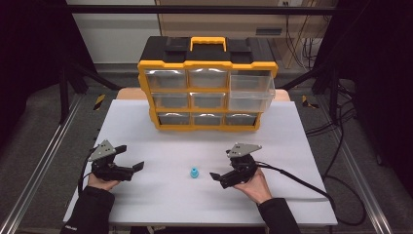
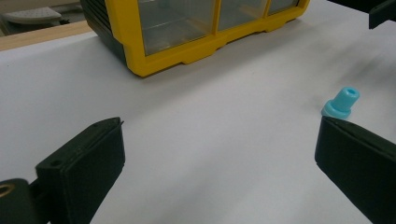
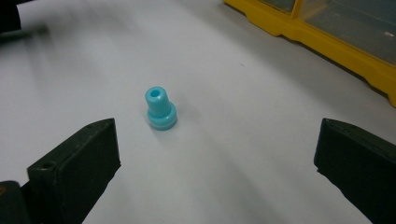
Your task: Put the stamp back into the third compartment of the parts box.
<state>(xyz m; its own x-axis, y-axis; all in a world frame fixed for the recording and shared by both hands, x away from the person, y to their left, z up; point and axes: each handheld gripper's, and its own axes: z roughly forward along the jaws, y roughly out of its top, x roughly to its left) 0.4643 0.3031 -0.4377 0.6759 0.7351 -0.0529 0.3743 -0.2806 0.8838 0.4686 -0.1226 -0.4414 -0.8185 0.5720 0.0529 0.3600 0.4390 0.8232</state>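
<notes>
right gripper point(image 1: 216, 177) spread wide, left gripper point(image 1: 135, 168) spread too, blue plug point(image 1: 194, 173) upright between them, bare table point(image 1: 292, 195) around

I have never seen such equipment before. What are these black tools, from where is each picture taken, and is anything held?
A person holds a two-jaw tool in each hand: the left gripper and the right gripper. The high view looks down from above the table. The other two pictures come from cameras riding on each gripper, looking along its black jaws. On the white table stand a yellow drawer organizer and a small blue plastic part, upright between the grippers. Both grippers are open and hold nothing.
</notes>
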